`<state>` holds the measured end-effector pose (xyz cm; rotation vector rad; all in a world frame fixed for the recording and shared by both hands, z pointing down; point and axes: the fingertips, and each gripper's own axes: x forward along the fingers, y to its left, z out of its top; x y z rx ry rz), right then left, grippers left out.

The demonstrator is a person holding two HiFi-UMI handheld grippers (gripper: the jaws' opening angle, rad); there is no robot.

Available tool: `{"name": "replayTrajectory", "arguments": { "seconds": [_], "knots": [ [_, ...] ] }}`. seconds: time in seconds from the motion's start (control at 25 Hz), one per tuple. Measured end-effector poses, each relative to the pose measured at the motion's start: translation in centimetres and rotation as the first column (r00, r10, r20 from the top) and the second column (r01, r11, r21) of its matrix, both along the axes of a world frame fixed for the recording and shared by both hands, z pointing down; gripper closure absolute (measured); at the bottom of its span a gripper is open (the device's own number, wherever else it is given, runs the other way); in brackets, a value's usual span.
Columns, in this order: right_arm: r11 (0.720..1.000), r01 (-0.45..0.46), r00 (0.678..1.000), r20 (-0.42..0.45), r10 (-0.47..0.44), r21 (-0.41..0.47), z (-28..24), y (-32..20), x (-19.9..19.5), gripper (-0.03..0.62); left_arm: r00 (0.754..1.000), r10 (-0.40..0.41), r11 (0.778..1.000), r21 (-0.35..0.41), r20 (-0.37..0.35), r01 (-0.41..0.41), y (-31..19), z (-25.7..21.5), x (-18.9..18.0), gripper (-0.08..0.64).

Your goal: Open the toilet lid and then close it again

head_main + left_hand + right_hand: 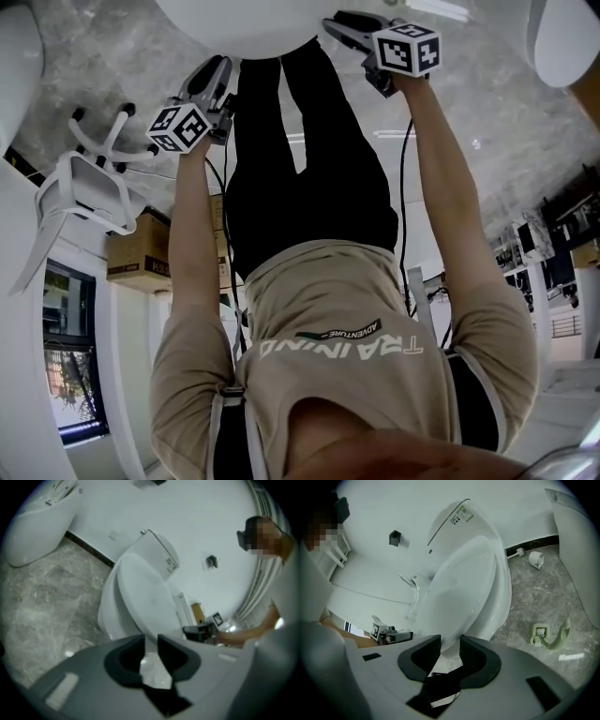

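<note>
Two grippers on lid [461, 583] front edge: left gripper [151, 644] jaws narrow, right gripper [450, 644] jaws wider, both pinching it. Lid tilted up over toilet [506, 597]. On floor beside toilet: brush holder [536, 558], green tool [547, 637].

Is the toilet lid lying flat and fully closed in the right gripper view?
No: the toilet lid stands tilted up off the bowl, with its front edge between the jaws of the right gripper.

The person wears a beige short-sleeved T-shirt [347, 309] printed "TRAINING" in white, with a small dark "ADVENTURE" label, and black trousers [314, 178]. Thin black cables [404, 169] run beside the arms. The grey-bodied, black-jawed left gripper [221, 62] and right gripper [336, 21] each carry a black-and-white marker cube [178, 127].
</note>
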<state>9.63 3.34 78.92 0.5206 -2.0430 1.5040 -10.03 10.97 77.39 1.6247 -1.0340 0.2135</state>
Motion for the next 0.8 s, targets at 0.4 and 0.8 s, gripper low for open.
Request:
{"name": "replayTrajectory", "arguments": {
  "seconds": [0.4, 0.8],
  "knots": [
    [0.999, 0.032, 0.999, 0.023, -0.032, 0.017, -1.0, 0.1, -0.1, 0.466, 0.974, -0.032, 0.999, -0.005, -0.225, 0.031, -0.4, -0.2, 0.3, 0.434],
    [0.996, 0.048, 0.995, 0.084, -0.054, 0.076, -3.1, -0.3, 0.2, 0.466, 0.944, -0.032, 0.999, -0.009, -0.329, 0.031, -3.5, -2.5, 0.6, 0.433]
  ]
}}
